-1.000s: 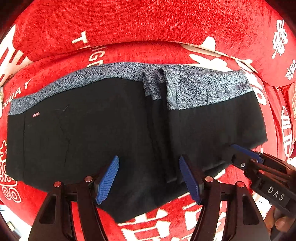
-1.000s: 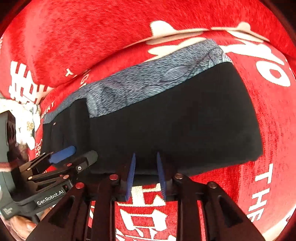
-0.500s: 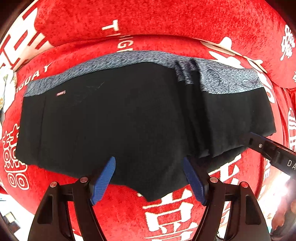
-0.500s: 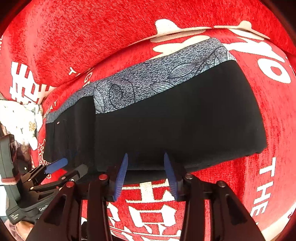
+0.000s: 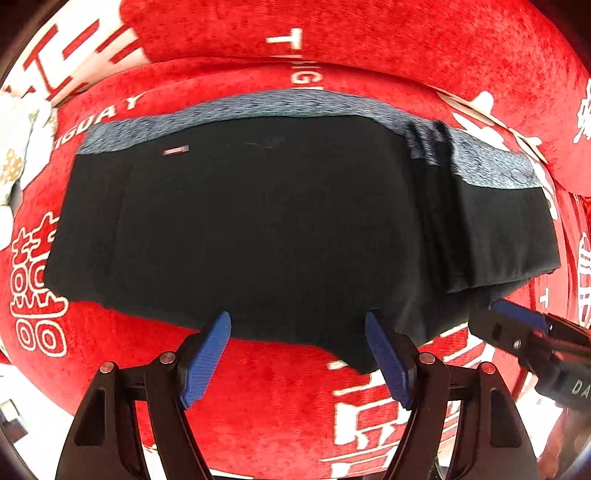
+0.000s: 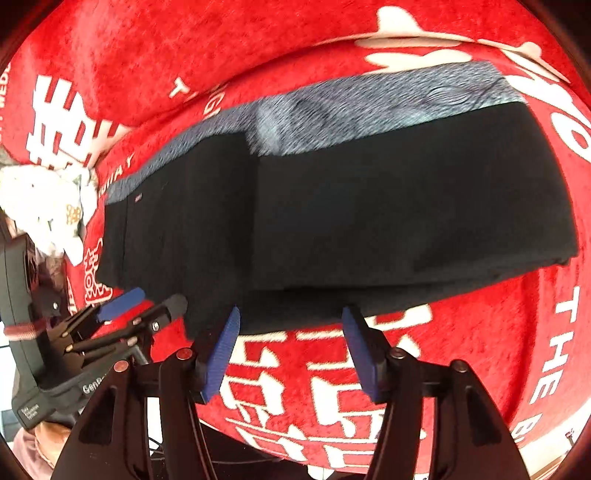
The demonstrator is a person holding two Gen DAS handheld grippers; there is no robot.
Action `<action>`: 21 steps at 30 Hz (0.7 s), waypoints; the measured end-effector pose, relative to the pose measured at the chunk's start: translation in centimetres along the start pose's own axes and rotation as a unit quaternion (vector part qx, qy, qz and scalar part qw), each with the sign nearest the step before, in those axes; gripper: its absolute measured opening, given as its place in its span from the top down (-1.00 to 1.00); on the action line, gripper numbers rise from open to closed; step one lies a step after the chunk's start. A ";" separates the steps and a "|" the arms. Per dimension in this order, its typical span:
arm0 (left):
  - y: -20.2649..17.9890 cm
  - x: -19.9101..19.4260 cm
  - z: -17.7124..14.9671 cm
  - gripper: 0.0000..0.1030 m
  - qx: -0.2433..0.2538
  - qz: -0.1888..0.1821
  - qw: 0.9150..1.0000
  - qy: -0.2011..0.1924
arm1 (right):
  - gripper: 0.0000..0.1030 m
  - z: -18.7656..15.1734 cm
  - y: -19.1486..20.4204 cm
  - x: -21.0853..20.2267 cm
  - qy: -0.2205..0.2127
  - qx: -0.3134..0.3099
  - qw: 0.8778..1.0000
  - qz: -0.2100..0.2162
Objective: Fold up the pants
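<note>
Black pants [image 5: 258, 229] with a grey patterned waistband [image 5: 258, 105] lie folded flat on a red cushion [image 5: 273, 384]. A folded layer lies over their right part [image 6: 406, 206]. My left gripper [image 5: 297, 354] is open and empty, just in front of the pants' near edge. My right gripper [image 6: 291, 347] is open and empty, also just before the near edge. The right gripper shows at the right of the left wrist view [image 5: 517, 328]. The left gripper shows at the left of the right wrist view [image 6: 144, 302].
A red back cushion [image 5: 332, 33] with white lettering rises behind the pants. A white patterned cloth [image 6: 44, 206] lies at the far left. The cushion's front edge [image 6: 332, 443] runs just below my grippers.
My right gripper has opened and let go of the pants' near edge. Both grippers have drawn back from the pants. The left gripper has shifted left.
</note>
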State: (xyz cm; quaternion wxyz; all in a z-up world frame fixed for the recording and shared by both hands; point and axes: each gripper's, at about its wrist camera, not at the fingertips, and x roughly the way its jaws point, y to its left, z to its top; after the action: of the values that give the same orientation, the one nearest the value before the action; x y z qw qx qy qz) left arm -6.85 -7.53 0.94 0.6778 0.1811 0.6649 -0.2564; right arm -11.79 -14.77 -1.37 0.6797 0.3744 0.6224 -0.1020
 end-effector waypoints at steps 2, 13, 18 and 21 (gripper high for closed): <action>1.1 -0.1 -0.2 -0.49 -0.008 -0.006 1.000 -0.004 | -0.20 -0.3 0.8 0.3 0.007 -0.008 1.000 -0.003; 7.6 0.2 -1.2 -1.00 -0.085 -0.017 0.996 0.003 | -0.57 -0.3 6.6 0.9 0.015 -0.107 0.993 -0.038; 9.5 0.5 -1.1 -1.00 -0.107 -0.010 0.994 0.008 | -0.59 0.4 9.2 1.5 0.017 -0.156 0.986 -0.061; 10.5 0.8 -1.2 -1.00 -0.117 -0.006 0.993 0.012 | -0.59 0.6 9.8 2.3 0.027 -0.156 0.985 -0.061</action>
State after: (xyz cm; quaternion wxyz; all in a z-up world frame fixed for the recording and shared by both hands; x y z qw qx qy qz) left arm -1.68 1.54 -0.92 0.6847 0.0995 0.6994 -0.1791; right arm -4.89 -7.57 0.18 0.7054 0.2278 0.6703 -0.0345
